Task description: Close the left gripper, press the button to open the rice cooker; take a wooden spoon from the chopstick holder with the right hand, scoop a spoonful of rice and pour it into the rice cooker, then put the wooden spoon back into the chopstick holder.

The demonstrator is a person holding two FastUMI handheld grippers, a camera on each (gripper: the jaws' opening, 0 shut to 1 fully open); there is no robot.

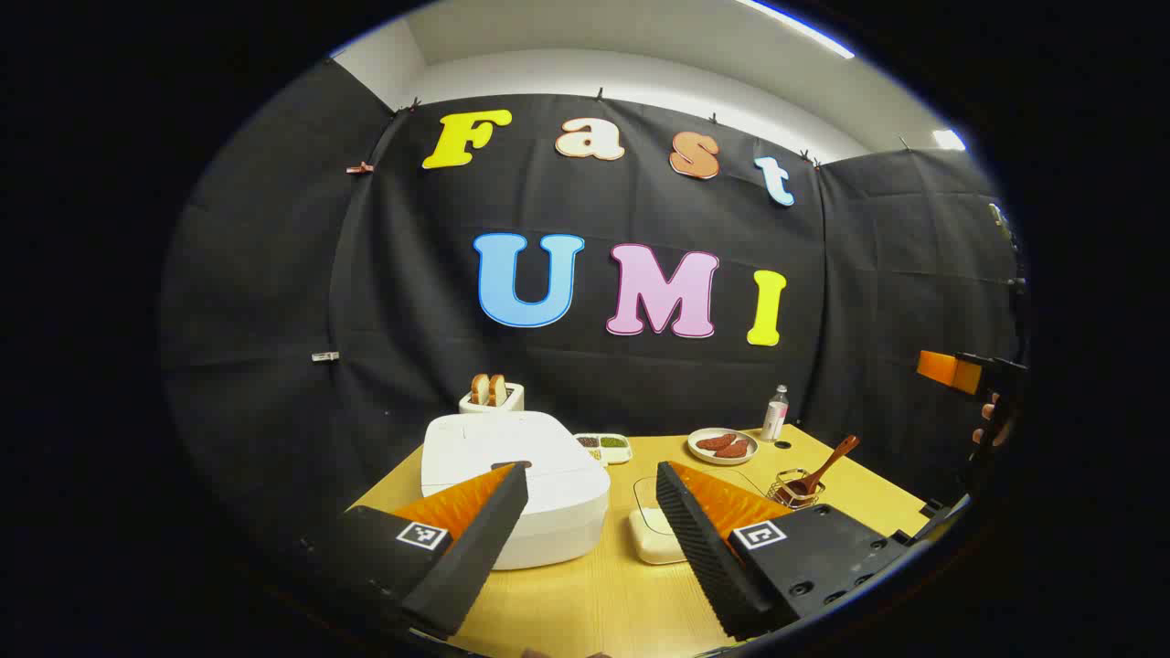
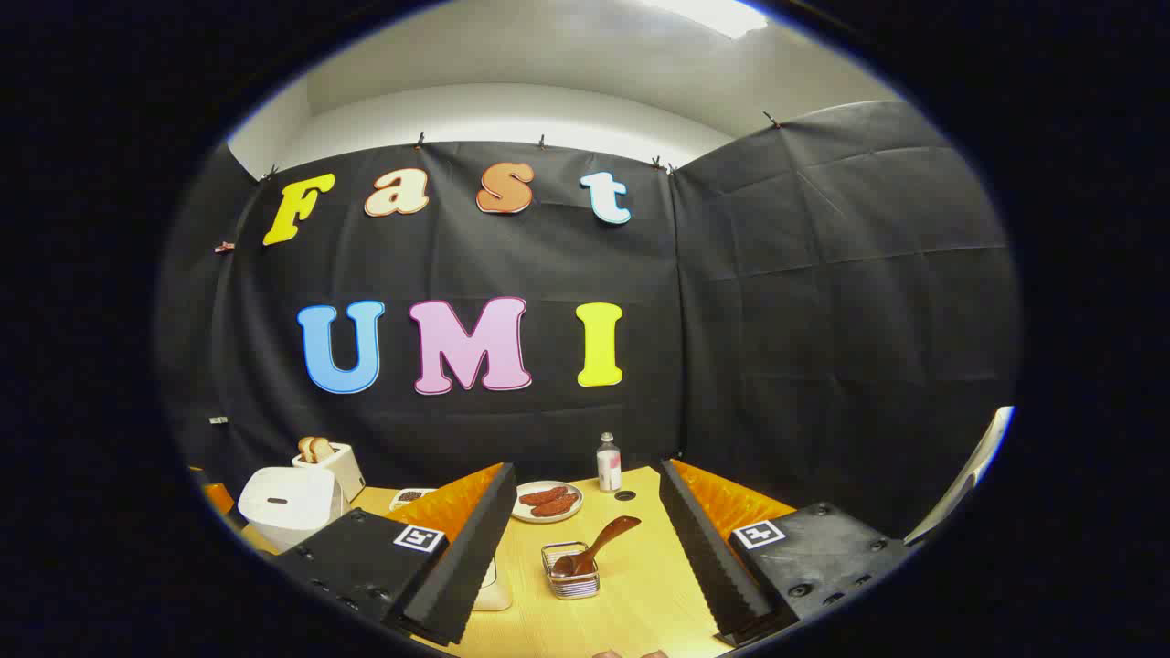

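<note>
A white rice cooker point(image 1: 516, 484) with its lid down sits on the wooden table point(image 1: 603, 594), left of centre in the left gripper view; it also appears at far left in the right gripper view as the rice cooker point(image 2: 288, 504). My left gripper point(image 1: 592, 548) is open, held above the table in front of the cooker. A wooden spoon point(image 2: 596, 543) leans in a wire chopstick holder point(image 2: 570, 571), ahead of my open right gripper point(image 2: 585, 557). The spoon point(image 1: 823, 471) and holder point(image 1: 795, 489) show at right. A white rice container point(image 1: 654, 530) lies between my left fingers.
A toaster point(image 1: 492, 395) with bread stands behind the cooker. A small tray of beans point(image 1: 605, 447), a plate of sausages point(image 1: 722, 446) and a bottle point(image 1: 775, 413) line the back of the table. The other gripper point(image 1: 960, 373), held in a hand, shows at far right.
</note>
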